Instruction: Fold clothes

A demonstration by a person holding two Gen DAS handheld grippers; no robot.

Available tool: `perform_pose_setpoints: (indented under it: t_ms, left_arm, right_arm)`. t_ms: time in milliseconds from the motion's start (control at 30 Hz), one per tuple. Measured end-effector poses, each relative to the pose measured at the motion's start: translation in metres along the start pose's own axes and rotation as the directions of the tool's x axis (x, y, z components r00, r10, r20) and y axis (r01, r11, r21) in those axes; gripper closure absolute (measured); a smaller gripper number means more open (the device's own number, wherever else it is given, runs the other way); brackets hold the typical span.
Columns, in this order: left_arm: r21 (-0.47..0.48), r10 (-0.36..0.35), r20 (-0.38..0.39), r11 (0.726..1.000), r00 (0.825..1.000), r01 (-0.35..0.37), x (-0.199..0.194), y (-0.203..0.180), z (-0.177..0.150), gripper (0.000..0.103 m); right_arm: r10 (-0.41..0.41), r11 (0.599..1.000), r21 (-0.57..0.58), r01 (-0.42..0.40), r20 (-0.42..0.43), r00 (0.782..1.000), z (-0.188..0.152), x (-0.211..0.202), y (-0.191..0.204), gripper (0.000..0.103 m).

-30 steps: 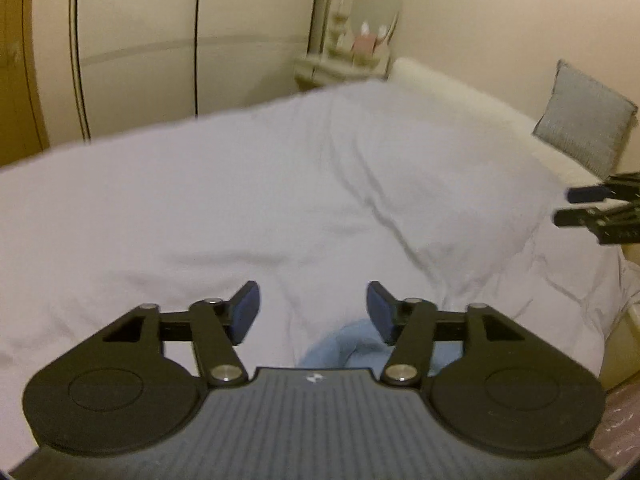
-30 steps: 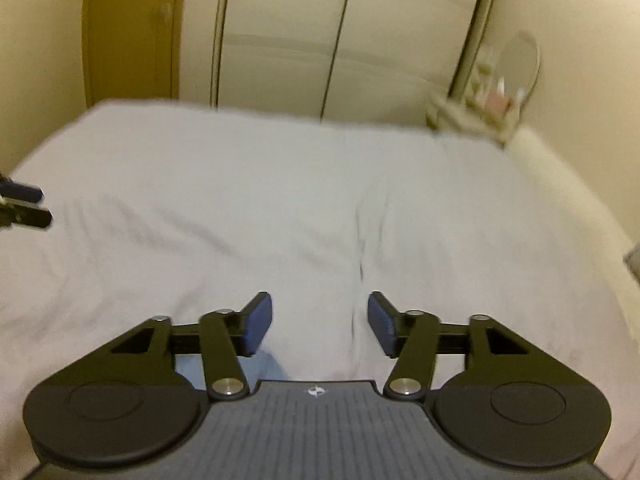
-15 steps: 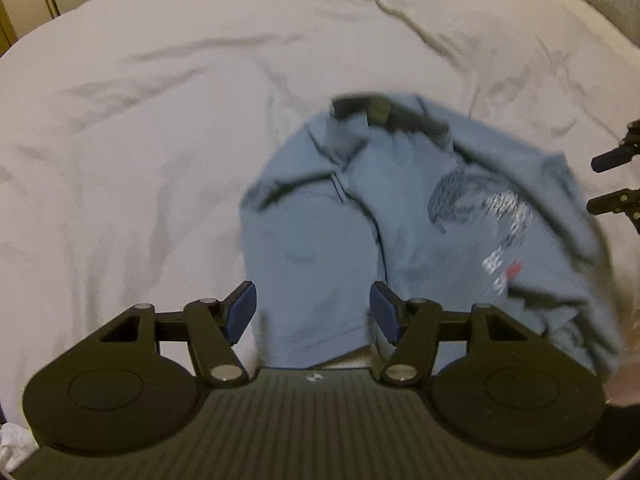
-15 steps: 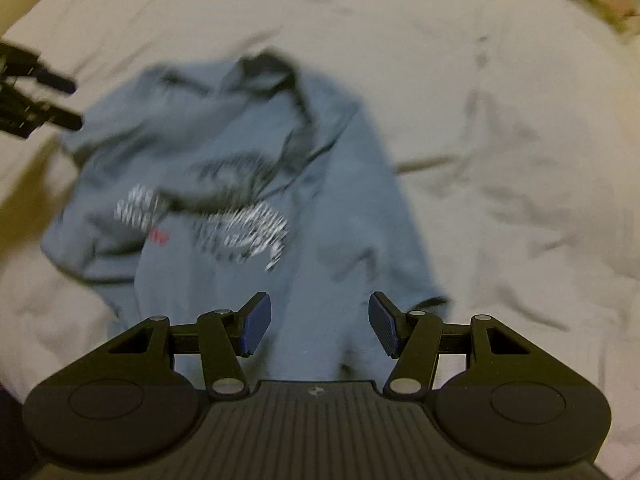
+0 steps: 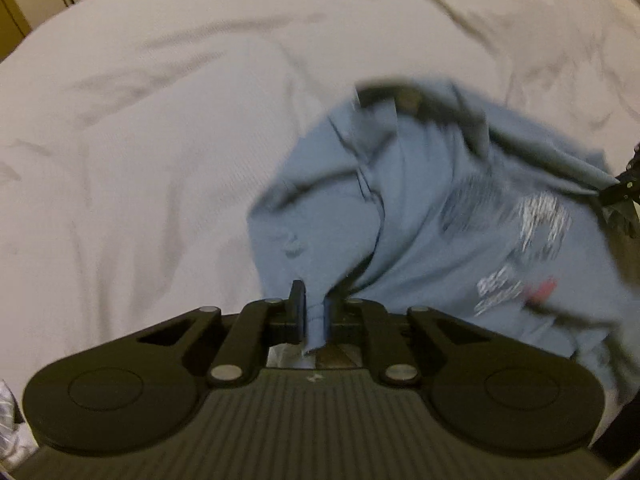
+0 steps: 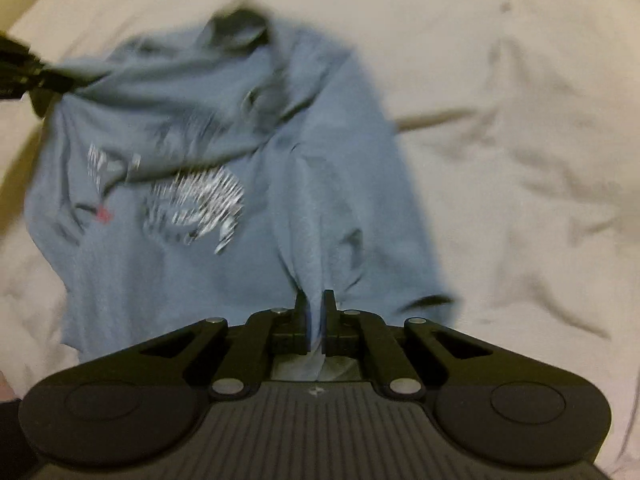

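Note:
A blue T-shirt with a white and red chest print and a dark collar lies crumpled on the white bed sheet. My left gripper is shut on a pinch of the shirt's near hem. In the right wrist view the same shirt spreads ahead, and my right gripper is shut on another pinch of its near edge. Each gripper also shows at the other view's edge: the right gripper at the far right, the left gripper at the far left. The fabric is blurred.
Wrinkled white sheet surrounds the shirt on all sides. A strip of wardrobe shows at the top left in the left wrist view. A pale bundle sits at the lower left edge.
Both grippers went from open to shut on the shirt's near edge. A second ago the cameras faced the room; they have since tilted down onto the shirt.

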State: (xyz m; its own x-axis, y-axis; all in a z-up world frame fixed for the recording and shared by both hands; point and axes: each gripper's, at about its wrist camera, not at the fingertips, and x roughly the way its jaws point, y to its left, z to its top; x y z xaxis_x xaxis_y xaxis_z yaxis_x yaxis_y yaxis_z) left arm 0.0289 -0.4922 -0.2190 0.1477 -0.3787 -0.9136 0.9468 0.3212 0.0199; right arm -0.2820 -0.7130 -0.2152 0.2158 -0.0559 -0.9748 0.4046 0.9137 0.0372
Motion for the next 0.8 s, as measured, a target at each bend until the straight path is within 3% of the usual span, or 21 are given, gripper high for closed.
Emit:
perform_pose_setpoints:
  t_ms: [100,200,333,433,500,567,633,800]
  left_arm:
    - [-0.012,-0.014,0.034,1.0,0.999,0.014,-0.015,0.022,0.016,0.096]
    - [-0.017,0.021,0.061,1.0,0.998,-0.02,-0.02,0.044,0.035,0.101]
    - [-0.069,0.044,0.089,0.997,0.995,-0.037,-0.017,0.076,0.057,0.101]
    - [-0.055,0.045,0.07,0.998,0.997,-0.041,-0.001,0.081,0.066,0.099]
    - [-0.034,0.046,0.052,0.998,0.998,-0.044,0.009,0.079,0.067,0.095]
    - [0.002,0.06,0.031,0.998,0.998,-0.06,0.019,0.071,0.064,0.078]
    - [0.036,0.077,0.019,0.996,0.997,-0.077,0.029,0.063,0.059,0.068]
    - [0.088,0.085,0.015,0.992,0.996,-0.086,0.05,0.054,0.058,0.054]
  right_arm:
    - [-0.051,0.998,0.041,0.048,0.069,0.996,0.014,-0.035,-0.036,0.101]
    - [-0.148,0.986,0.092,0.136,0.139,0.979,0.041,-0.055,-0.078,0.101]
    - [-0.267,0.96,0.144,0.24,0.21,0.941,0.082,-0.063,-0.123,0.101]
    - [-0.35,0.934,0.168,0.316,0.241,0.905,0.109,-0.053,-0.143,0.101]
    - [-0.391,0.918,0.161,0.363,0.21,0.896,0.121,-0.033,-0.145,0.085]
    - [-0.393,0.917,0.146,0.37,0.187,0.9,0.125,-0.018,-0.14,0.068]
    - [-0.368,0.929,0.121,0.35,0.189,0.91,0.124,-0.011,-0.127,0.06]
    - [-0.263,0.962,-0.025,0.273,0.19,0.946,0.106,0.017,-0.075,0.055]
